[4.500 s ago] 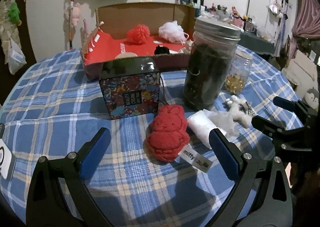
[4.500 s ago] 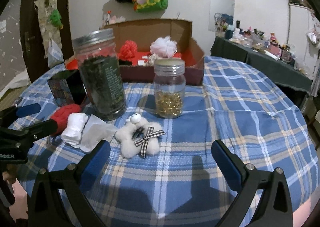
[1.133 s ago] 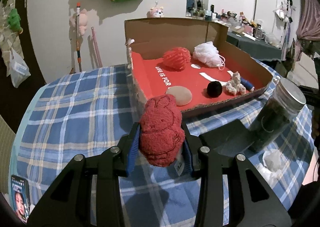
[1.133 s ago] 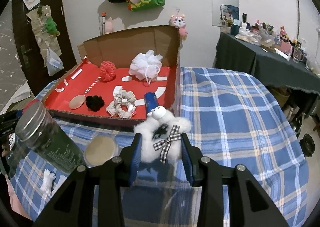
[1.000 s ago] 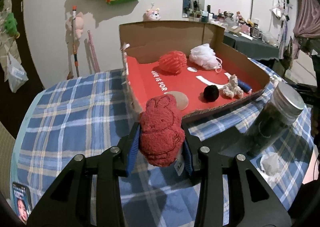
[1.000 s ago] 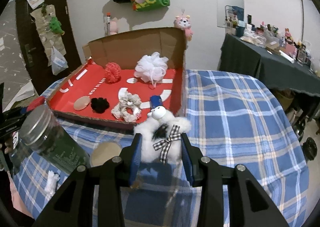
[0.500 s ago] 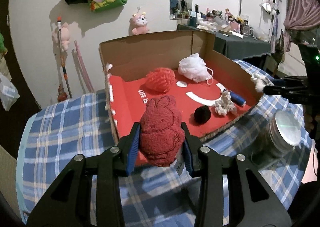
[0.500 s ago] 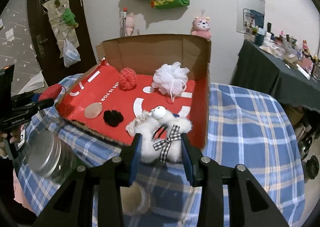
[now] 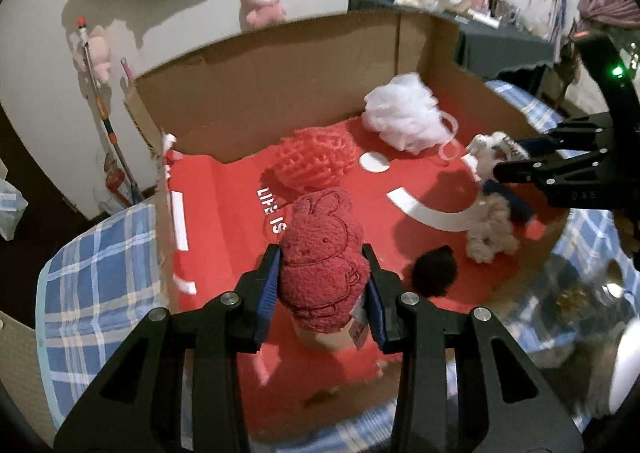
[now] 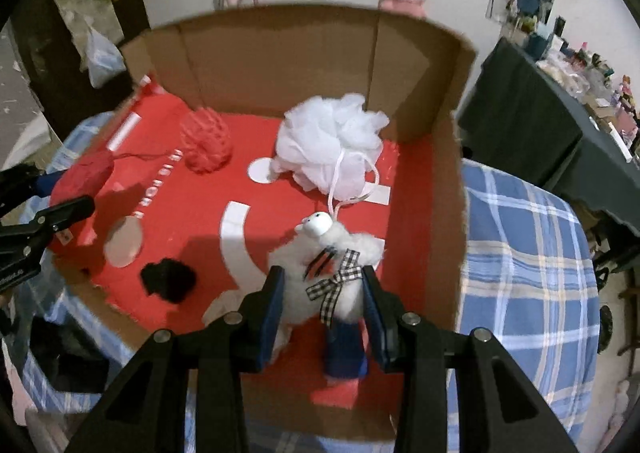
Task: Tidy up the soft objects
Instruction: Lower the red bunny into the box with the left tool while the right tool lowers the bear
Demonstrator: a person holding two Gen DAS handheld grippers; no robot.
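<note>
L gripper (image 9: 322, 289) clamps fuzzy red bunny (image 9: 322, 257); R gripper (image 10: 322, 295) clamps white plush (image 10: 324, 253), prob. lamb, checked bow.

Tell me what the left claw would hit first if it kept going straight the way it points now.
Most likely the red floor of the cardboard box. The left claw, shut on the red bunny plush, points steeply down into the box. A tan round pad seems to lie just below the plush, though depth is unclear.
</note>
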